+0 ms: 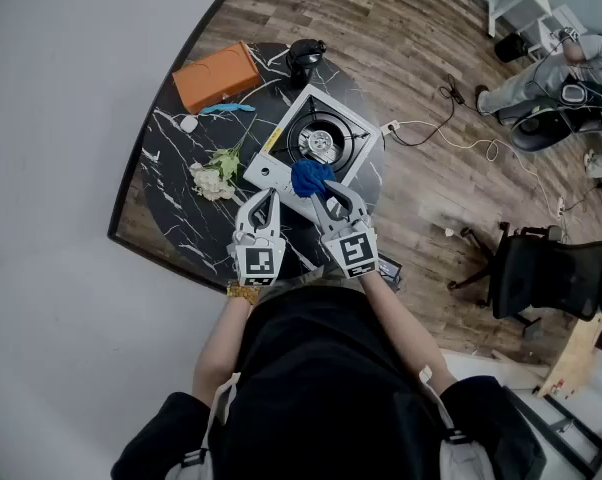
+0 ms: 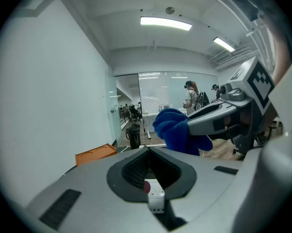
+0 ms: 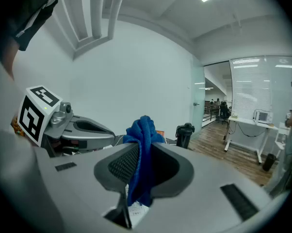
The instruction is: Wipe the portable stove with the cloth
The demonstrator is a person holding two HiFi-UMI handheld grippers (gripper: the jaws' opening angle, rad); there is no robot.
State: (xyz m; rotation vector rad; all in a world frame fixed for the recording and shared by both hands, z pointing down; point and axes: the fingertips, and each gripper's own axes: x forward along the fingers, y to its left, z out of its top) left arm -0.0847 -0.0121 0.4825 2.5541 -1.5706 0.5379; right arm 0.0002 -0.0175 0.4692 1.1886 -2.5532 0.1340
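On the dark marbled surface (image 1: pixel 166 203), an orange box (image 1: pixel 216 76) is lying at the far left, and a pale flower (image 1: pixel 213 176) is lying nearer. The left gripper (image 1: pixel 270 198) is pointing at the near-left corner of the white portable stove (image 1: pixel 321 136), with its jaws together and nothing between them. The right gripper (image 1: pixel 333 196) is clamping the blue cloth (image 1: pixel 309 176), which is hanging bunched over the stove's near edge, just before the burner.

The left forearm (image 1: pixel 219 340) and right forearm (image 1: pixel 405 326) reach forward side by side, tilted slightly down. The left gripper (image 1: pixel 269 198) has its fingers together, with nothing between them. The right gripper (image 1: pixel 330 192) pinches the blue cloth (image 1: pixel 309 177) between its fingers.
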